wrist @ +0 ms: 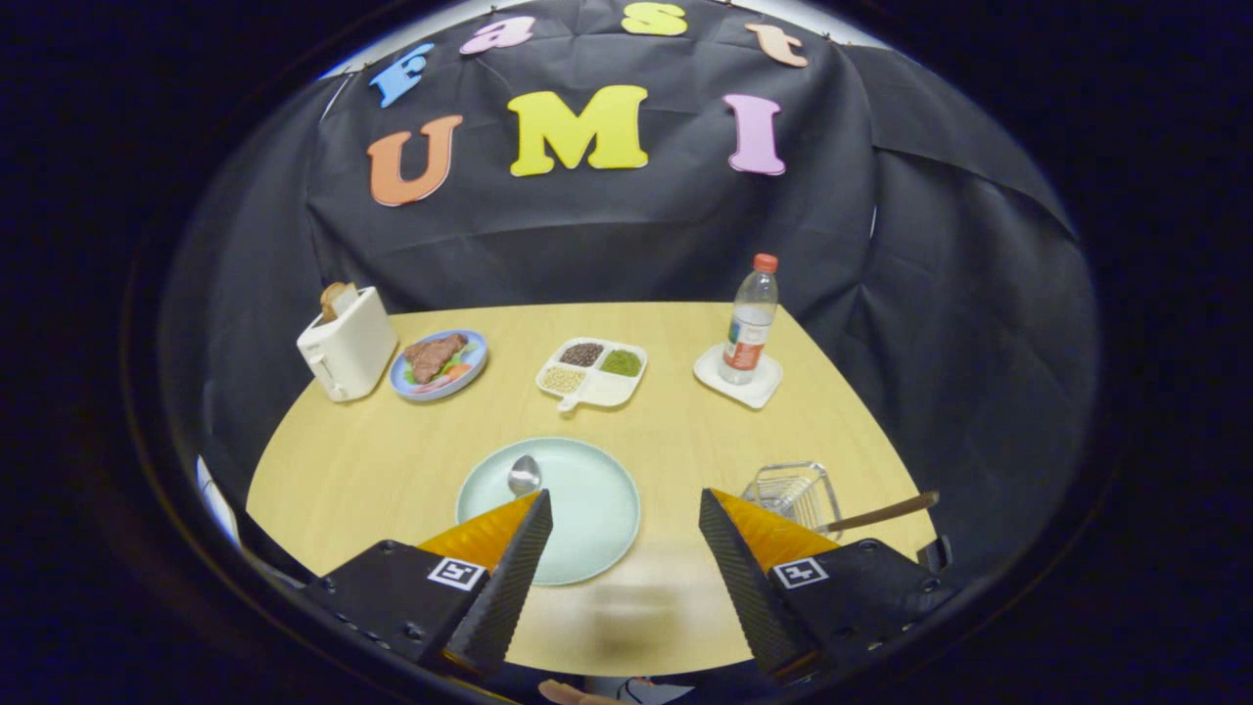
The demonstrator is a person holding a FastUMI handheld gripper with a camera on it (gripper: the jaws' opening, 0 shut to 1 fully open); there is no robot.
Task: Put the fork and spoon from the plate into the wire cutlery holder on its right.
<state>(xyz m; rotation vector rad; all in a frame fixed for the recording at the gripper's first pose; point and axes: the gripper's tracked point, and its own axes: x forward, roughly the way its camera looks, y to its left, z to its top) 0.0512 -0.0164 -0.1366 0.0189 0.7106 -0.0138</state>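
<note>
**Fork seemingly filed, spoon waiting**

Gripper view: gripper (pixel 626 543) is hanging above the near edge of the table (pixel 675 431), its fingers spread wide and holding nothing, with bare tabletop showing between them. Taking the plate (pixel 587 509) as the landmark: the spoon (pixel 524 477) is lying on the plate's far left part, bowl pointing away, its handle running under the left finger tip. No fork is showing on the visible part of the plate. Just right of the plate, the holder (pixel 795 494) is standing upright beyond the right finger, and a brown handle (pixel 881 512) is sticking out of it to the right; that is probably the fork, though its head is hidden.

Behind the plate, a divided tray (pixel 593 374) is sitting; further back and left are a steak dish (pixel 440 364) and a toaster (pixel 345 345); back and right, a bottle (pixel 750 321) is standing on a coaster.

Judging from this, roughly half the task is looking done: one utensil is in the holder, and the spoon is still needing a grasp and a carry to the right.
</note>
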